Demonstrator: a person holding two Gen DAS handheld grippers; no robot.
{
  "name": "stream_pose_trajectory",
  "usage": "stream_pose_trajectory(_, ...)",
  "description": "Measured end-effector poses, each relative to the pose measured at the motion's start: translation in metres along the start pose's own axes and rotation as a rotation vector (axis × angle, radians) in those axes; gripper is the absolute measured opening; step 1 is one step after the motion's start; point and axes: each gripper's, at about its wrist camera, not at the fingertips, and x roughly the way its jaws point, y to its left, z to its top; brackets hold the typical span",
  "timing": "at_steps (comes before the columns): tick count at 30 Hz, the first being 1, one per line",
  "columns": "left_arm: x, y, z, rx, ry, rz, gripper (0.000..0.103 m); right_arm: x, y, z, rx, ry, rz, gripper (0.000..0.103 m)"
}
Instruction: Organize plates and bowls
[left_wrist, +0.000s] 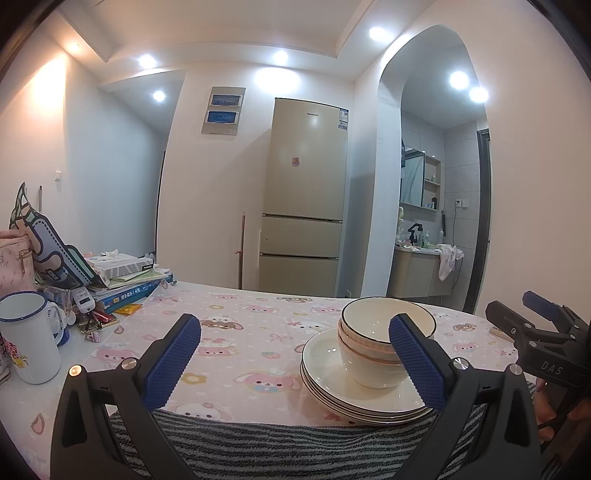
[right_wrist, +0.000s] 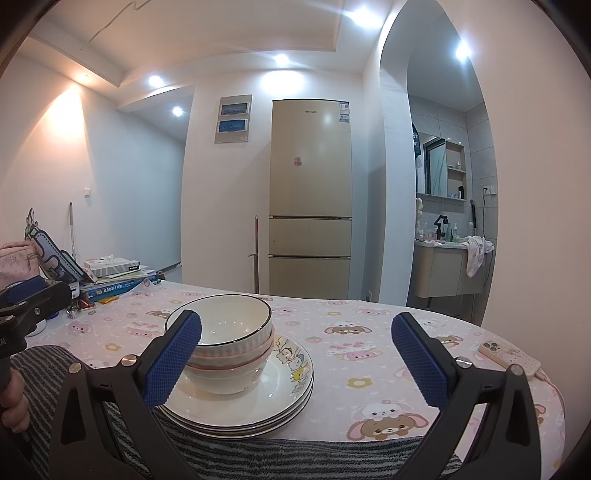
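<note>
A stack of white bowls (left_wrist: 369, 325), the top one dark-rimmed, stands on a stack of white plates (left_wrist: 321, 369) on the pink cartoon tablecloth near the front edge. My left gripper (left_wrist: 295, 325) is open and holds nothing; the stack sits just behind its right finger. My right gripper (right_wrist: 295, 321) is also open with nothing between its fingers. From that side the bowls (right_wrist: 236, 321) rise behind its left finger, and the top plate (right_wrist: 291, 398) shows a cartoon print. Each gripper appears in the other's view: the right gripper (left_wrist: 521, 310) at the right edge, the left gripper (right_wrist: 33, 291) at the left.
A grey striped mat (left_wrist: 277, 443) lies along the table's front edge, under the plates' near rim. A white enamel mug (left_wrist: 29, 339), a pile of books (left_wrist: 125, 284) and a pink bag (left_wrist: 14, 258) crowd the left side. A phone (right_wrist: 509, 356) lies at the right.
</note>
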Motion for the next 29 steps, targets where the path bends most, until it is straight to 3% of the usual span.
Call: stream_pose_trajectory(29,0.0012,0.0017,0.0007,0.002,0.0,0.0,0.103,-0.0005,-0.0005,0.0021,0.001,0.002,0.0,0.103)
